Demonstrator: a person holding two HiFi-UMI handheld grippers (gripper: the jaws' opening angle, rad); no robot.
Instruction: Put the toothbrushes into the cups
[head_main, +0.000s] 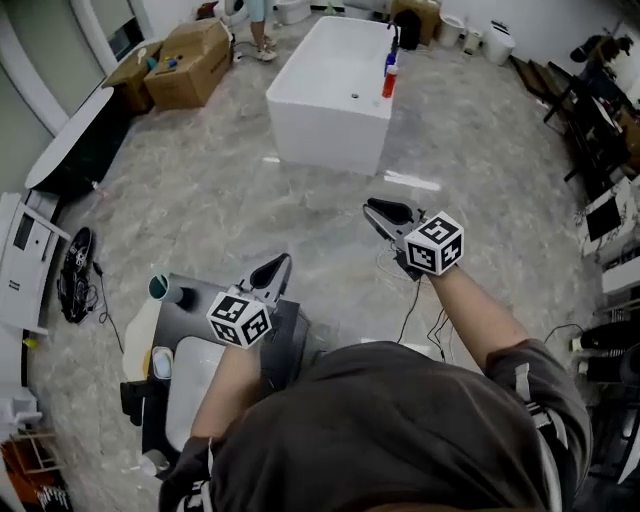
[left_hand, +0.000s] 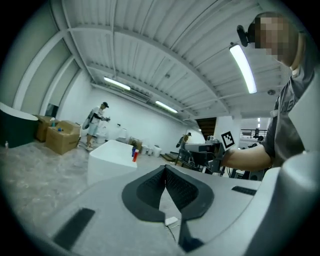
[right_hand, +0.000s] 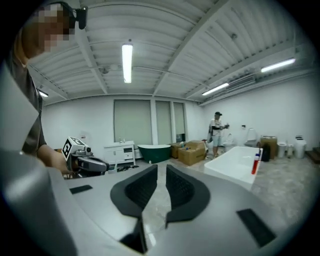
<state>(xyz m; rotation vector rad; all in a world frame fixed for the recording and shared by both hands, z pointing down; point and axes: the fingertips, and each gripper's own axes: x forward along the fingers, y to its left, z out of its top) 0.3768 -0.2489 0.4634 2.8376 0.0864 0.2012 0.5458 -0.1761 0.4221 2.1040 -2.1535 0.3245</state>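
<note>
Both grippers are raised in the air over the marble floor, pointing away from me. My left gripper (head_main: 277, 268) (left_hand: 165, 170) has its black fingertips touching, with nothing between them. A narrow gap shows between the jaws of my right gripper (head_main: 383, 211) (right_hand: 161, 170), and that gap is empty. Below my left arm stands a dark vanity with a white basin (head_main: 195, 375). A teal cup (head_main: 160, 289) sits at its far corner and another cup (head_main: 162, 363) beside the basin. I cannot make out any toothbrush in these views.
A white bathtub (head_main: 330, 90) stands ahead, with a red and a blue bottle (head_main: 389, 75) on its rim. Cardboard boxes (head_main: 190, 65) sit at the far left and cables (head_main: 78, 275) lie on the floor. A person (right_hand: 217, 132) stands far off. Desks line the right wall.
</note>
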